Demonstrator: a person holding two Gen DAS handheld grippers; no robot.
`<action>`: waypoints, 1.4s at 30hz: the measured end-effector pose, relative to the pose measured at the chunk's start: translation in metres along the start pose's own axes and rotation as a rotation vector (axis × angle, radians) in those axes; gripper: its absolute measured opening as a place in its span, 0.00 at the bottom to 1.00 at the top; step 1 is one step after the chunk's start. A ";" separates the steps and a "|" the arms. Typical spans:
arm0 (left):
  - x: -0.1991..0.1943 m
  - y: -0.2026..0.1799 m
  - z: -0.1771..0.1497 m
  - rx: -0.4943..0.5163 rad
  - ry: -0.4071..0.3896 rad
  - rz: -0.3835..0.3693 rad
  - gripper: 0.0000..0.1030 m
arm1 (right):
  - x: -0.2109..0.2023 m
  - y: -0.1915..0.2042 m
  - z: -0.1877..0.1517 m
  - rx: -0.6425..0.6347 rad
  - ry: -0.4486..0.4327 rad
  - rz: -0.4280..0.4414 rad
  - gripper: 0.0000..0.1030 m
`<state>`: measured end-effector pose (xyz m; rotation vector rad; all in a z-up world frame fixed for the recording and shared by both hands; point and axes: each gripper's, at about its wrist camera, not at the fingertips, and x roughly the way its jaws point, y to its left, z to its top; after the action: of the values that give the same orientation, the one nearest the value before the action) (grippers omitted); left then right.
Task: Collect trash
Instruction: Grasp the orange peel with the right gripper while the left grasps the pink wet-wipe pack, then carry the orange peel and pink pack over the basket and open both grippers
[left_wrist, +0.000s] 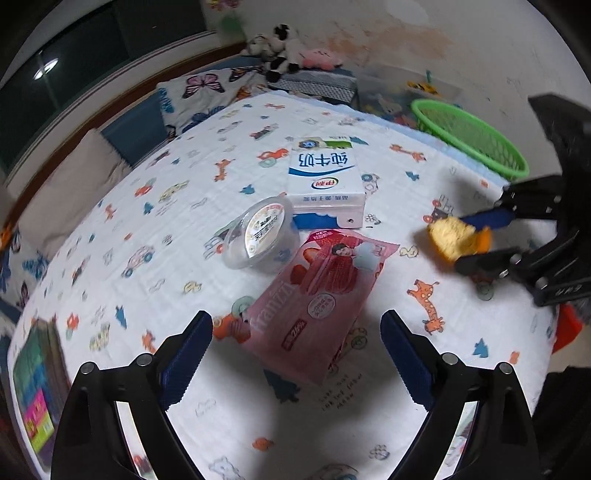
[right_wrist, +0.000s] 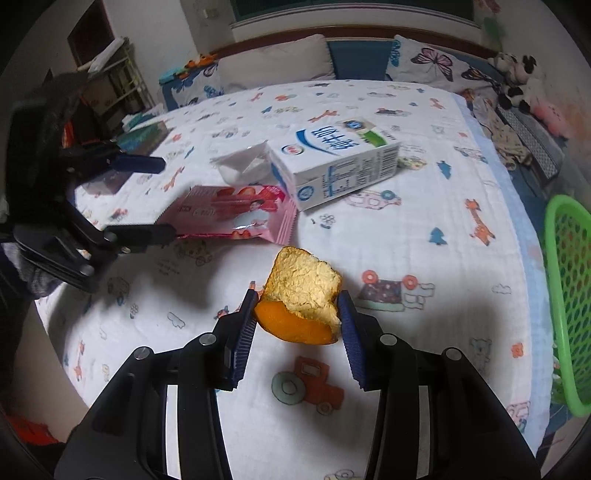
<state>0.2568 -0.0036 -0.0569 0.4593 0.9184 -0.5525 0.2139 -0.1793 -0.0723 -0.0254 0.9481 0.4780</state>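
1. Nearest your right camera is the curled piece of orange peel (right_wrist: 301, 304), orange outside and pale pith inside. Your right gripper (right_wrist: 299, 325) has its blue-padded fingers (right_wrist: 245, 332) clamped on it, one on each side, and it looks lifted off the bed (right_wrist: 406, 229) with the cartoon-print white cover.
2. Take the white-and-blue milk carton (left_wrist: 324, 177) lying on its side mid-bed as your landmark. The green plastic mesh basket (left_wrist: 476, 140) sits well off from the carton, at the bed's edge on the peel's side. That is probably where the trash goes.
3. Your left gripper (left_wrist: 295, 354) has its fingers (left_wrist: 188, 354) spread wide with nothing between them. It hangs over the pink snack wrapper (left_wrist: 317, 295), which lies flat just on your side of the carton, one end touching it or nearly so.
4. The clear round plastic tub (left_wrist: 258, 236) with a printed lid lies beside the carton, touching the wrapper's edge.
5. Progress, as a judgement: early. One piece is in hand and not yet dropped; carton, wrapper and tub all still lie on the bed.
6. Hard to read: the basket's inside is not shown clearly in either view, so you cannot tell whether anything is already in it. In the right view the tub is half hidden behind the carton. The flat colourful thing (left_wrist: 37, 391) at the bed's far edge is cut off and blurred; trash or not, I cannot say.
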 end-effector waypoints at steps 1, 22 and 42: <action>0.002 0.000 0.001 0.007 0.003 -0.002 0.86 | -0.002 -0.002 0.000 0.005 -0.002 0.002 0.43; 0.038 -0.011 0.007 0.068 0.045 -0.032 0.80 | -0.023 -0.021 -0.002 0.066 -0.036 -0.002 0.43; 0.009 -0.039 -0.027 0.010 0.103 -0.056 0.49 | -0.050 -0.046 -0.015 0.127 -0.085 -0.026 0.43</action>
<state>0.2202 -0.0204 -0.0837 0.4754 1.0296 -0.5887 0.1963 -0.2435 -0.0507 0.0970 0.8918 0.3915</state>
